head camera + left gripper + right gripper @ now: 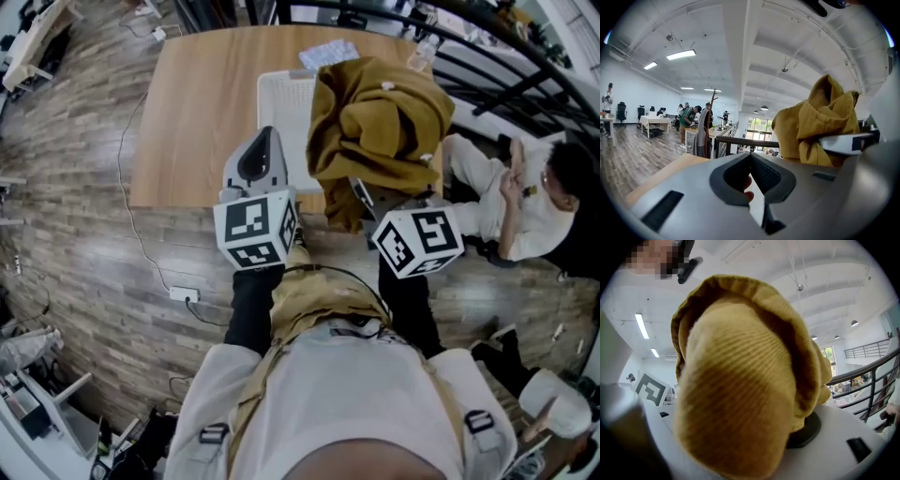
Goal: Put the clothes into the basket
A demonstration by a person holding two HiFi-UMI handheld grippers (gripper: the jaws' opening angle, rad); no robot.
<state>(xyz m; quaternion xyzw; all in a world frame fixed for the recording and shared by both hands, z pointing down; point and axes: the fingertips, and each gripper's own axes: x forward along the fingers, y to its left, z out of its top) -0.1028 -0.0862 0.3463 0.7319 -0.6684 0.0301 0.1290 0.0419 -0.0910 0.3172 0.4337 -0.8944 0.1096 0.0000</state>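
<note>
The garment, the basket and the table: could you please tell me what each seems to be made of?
The garment: mustard cloth, probably corduroy or rib knit, from its fine parallel ribs; matte.
The basket: likely white plastic, judging by its slatted wall.
The table: wood or wood-look laminate, with visible grain; satin.

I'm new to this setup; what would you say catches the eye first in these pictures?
The bunched mustard-yellow garment stands out: it is held up by the right gripper above the wooden table and fills the right gripper view. Beside it, to the left in the head view, shows a white basket, and a person in pale clothes sits at the right edge.
</note>
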